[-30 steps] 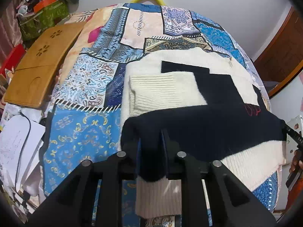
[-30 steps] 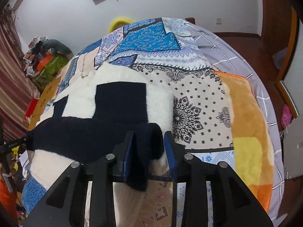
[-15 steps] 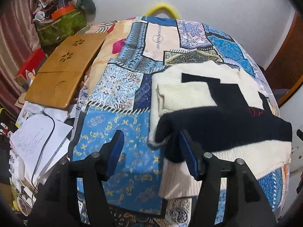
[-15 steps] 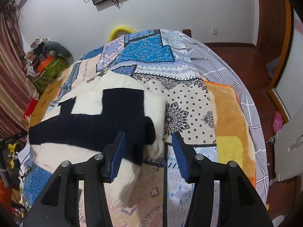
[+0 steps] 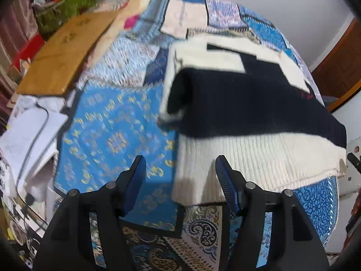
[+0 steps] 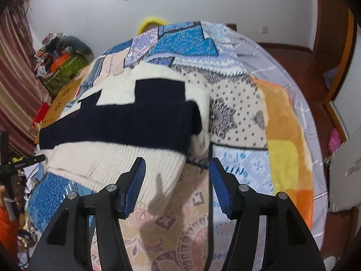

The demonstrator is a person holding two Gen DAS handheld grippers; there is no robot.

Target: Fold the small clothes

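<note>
A cream and navy knitted sweater lies folded on the patchwork bedspread, its navy band doubled over the cream part. My left gripper hovers open just short of the sweater's near left corner, nothing between its fingers. In the right wrist view the same sweater fills the middle left. My right gripper hangs at the sweater's near right corner, its jaws opening, and the cream hem shows between the blue pads without being pinched.
A wooden lap tray lies at the bed's left edge, with papers and a cable below it. An orange and yellow blanket covers the bed's right side. Clutter and a green box stand by the curtain.
Both grippers let go of the navy fold and opened. Both have drawn back toward the near edge of the bed, and the fold now rests on the sweater.
</note>
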